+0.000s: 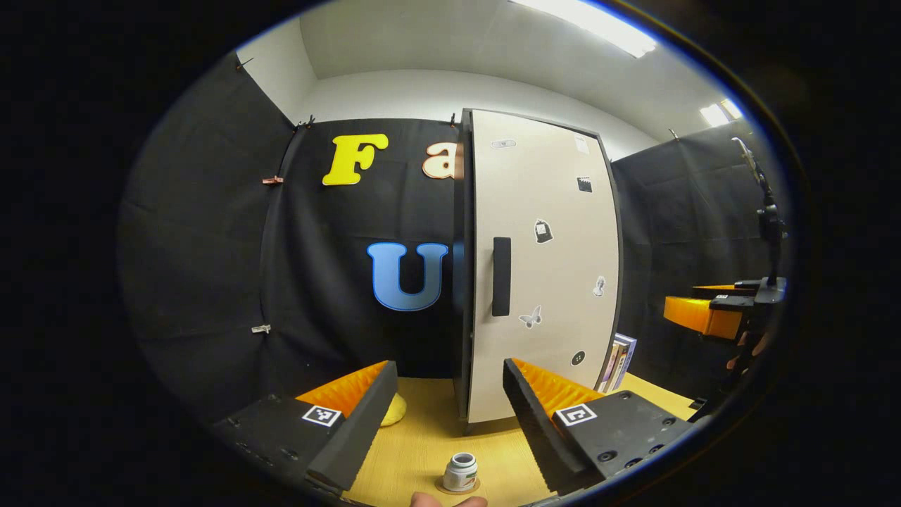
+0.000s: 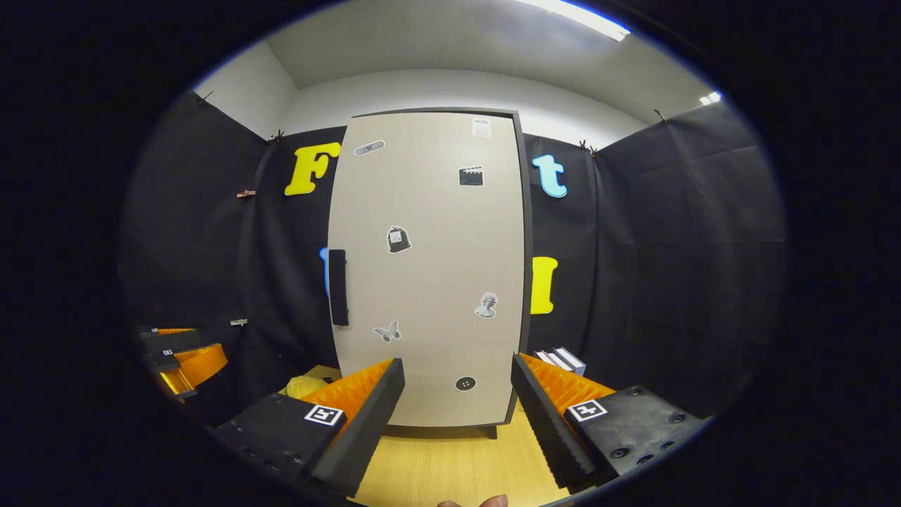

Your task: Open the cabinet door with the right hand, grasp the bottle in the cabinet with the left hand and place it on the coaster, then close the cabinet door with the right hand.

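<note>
Both grippers stand with fingers spread and empty: the left gripper (image 1: 450, 412) low in the left gripper view, the right gripper (image 2: 457, 415) low in its own. At bottom centre, the bottle (image 1: 461, 472) already rests on the coaster (image 1: 457, 486). Small, white, capped, it looks light and rigid; its body suits a grasp. Mid-frame, the cabinet door (image 2: 429, 267) appears closed, its dark handle (image 2: 338, 286) at left.

left gripper (image 1: 443, 408) | black body, orange ribbed fingers (image 1: 556, 391) | square tag, screws
</note>
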`<state>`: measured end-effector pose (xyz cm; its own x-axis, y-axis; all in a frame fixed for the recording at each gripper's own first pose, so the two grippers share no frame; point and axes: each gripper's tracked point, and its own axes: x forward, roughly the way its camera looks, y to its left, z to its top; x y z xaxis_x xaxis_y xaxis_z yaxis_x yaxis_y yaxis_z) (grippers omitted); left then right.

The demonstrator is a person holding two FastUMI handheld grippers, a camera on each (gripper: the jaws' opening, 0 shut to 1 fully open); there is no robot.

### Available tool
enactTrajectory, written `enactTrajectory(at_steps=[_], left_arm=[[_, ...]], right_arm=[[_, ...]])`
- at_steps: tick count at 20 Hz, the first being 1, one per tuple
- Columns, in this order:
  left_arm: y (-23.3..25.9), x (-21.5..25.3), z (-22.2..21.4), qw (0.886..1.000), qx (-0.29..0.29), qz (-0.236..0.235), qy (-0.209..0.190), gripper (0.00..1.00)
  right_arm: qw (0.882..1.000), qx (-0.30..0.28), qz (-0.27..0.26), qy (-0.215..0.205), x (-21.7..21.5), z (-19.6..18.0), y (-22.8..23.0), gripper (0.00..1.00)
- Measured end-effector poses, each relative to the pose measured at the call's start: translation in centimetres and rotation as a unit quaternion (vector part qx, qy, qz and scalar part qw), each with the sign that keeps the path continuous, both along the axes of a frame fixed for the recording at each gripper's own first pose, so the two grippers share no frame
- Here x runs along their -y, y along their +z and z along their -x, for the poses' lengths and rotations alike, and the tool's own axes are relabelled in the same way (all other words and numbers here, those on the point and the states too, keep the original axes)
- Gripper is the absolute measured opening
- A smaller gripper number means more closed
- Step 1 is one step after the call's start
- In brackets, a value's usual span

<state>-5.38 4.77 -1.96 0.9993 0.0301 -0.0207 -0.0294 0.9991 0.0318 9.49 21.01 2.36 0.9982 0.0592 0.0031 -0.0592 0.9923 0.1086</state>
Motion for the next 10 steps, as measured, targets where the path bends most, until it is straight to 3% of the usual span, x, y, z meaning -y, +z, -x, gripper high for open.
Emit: enactTrajectory(at_steps=[10], left_arm=[[-0.06, 0.36, -0.09, 1.000, -0.002, -0.002, 0.000, 0.95]], right_arm=[[1.000, -0.004, -0.004, -0.001, 0.60, -0.32, -0.22, 0.99]])
